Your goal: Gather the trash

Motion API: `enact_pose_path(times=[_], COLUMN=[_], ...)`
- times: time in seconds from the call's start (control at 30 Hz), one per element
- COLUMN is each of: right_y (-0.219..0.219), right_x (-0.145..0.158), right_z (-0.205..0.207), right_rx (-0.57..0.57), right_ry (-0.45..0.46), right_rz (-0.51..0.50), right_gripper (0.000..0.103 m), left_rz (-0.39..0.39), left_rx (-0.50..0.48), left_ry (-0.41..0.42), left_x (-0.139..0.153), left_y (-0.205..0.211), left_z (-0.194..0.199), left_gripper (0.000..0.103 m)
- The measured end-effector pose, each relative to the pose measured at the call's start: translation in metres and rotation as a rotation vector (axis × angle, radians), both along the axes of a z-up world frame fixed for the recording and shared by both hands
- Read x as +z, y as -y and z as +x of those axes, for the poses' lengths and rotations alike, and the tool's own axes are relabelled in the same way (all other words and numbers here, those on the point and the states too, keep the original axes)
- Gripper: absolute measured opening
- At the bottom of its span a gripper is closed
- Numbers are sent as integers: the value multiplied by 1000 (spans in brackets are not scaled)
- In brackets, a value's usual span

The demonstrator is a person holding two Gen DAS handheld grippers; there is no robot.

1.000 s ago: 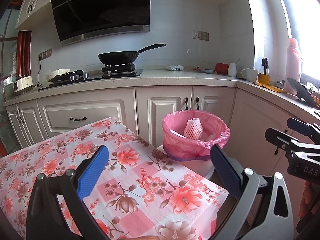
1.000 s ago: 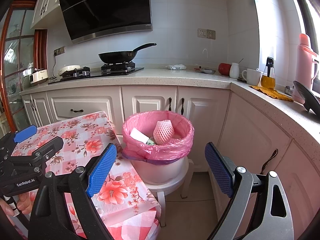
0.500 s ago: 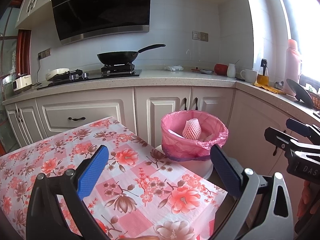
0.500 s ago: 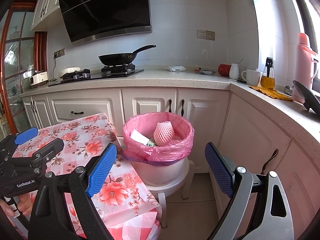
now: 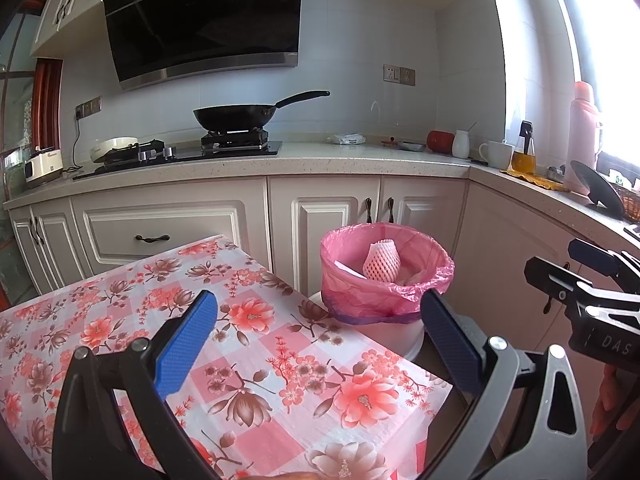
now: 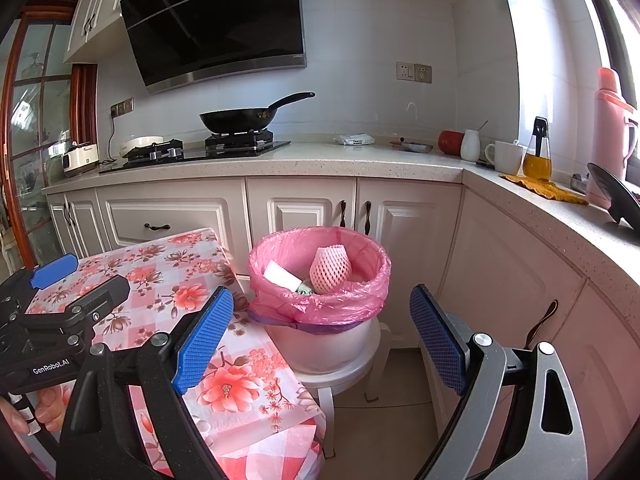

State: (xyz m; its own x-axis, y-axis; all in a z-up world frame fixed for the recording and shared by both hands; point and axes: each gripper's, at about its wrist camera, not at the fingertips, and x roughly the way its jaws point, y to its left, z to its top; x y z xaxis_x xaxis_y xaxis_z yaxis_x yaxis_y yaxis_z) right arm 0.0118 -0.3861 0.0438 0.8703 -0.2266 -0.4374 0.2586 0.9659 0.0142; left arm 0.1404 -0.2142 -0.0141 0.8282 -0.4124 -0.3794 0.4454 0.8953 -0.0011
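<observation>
Foam net [image 6: 330,270] in bin [image 6: 320,304], trash beneath possibly paper, half-hidden

bin [image 6: 324,344] lower half behind table edge in left view | white card [image 6: 282,275] partly buried by liner | green scrap [image 6: 304,289] too small to identify | right gripper [image 5: 592,280] cut by frame edge (jaws unreadable there)
</observation>
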Motion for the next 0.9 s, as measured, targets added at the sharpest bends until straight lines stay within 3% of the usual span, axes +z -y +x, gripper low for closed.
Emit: enact_pose_path(times=[0.9], right_y=[2], right_x=[-8], right_z=[-2], right_rx=[2], right_ry=[50], right_rz=[-8], right_gripper=[85], left_rz=[-29], left_rx=[-5], left_ry=[45], left_x=[-8], left_y=[0], left_z=[-4], left_gripper=[98])
